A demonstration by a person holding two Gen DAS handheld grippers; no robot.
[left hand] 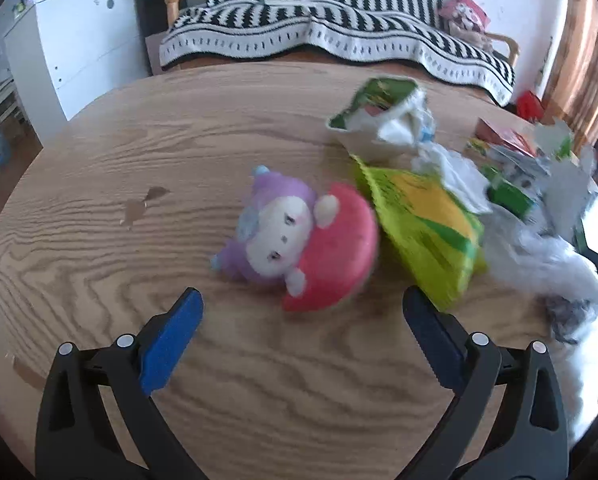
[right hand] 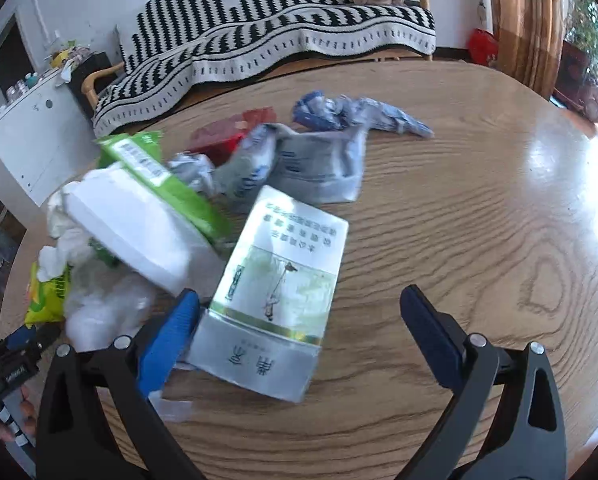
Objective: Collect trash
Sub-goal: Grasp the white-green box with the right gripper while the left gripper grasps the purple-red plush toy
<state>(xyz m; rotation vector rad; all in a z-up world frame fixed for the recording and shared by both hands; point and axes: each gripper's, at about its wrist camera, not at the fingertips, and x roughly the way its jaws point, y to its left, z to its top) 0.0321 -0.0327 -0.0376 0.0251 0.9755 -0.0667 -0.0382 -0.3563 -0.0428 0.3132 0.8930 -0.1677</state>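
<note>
Trash pile: crumpled wrappers and cartons heaped on the round wood-grain table (right hand: 459,216), toward its left half in the right wrist view and at the right in the left wrist view.
Flat pale carton: a glossy white-and-green printed box (right hand: 275,292) lies nearest the right gripper, its lower end just beside the left blue pad; seen only from the right wrist.
Yellow-green snack bag: a crinkled foil pouch (left hand: 423,224) touches the soft toy; in the right wrist view only a corner shows at the left edge.
Other litter: a white foam block (right hand: 135,232), a green pack (right hand: 159,172), a silver-grey pouch (right hand: 319,168), a blue-printed plastic wrapper (right hand: 359,116), and a red box (right hand: 223,136).
Soft toy: a fuzzy purple, white and pink plush figure (left hand: 299,240), blurred, shown only by the left wrist camera.
Left gripper (left hand: 303,316): fingers spread wide, nothing between them, above bare wood just short of the toy.
Right gripper (right hand: 299,316): fingers spread wide over the carton, not clamped.
Background: a black-and-white striped knitted throw (left hand: 339,28) on a bench.
</note>
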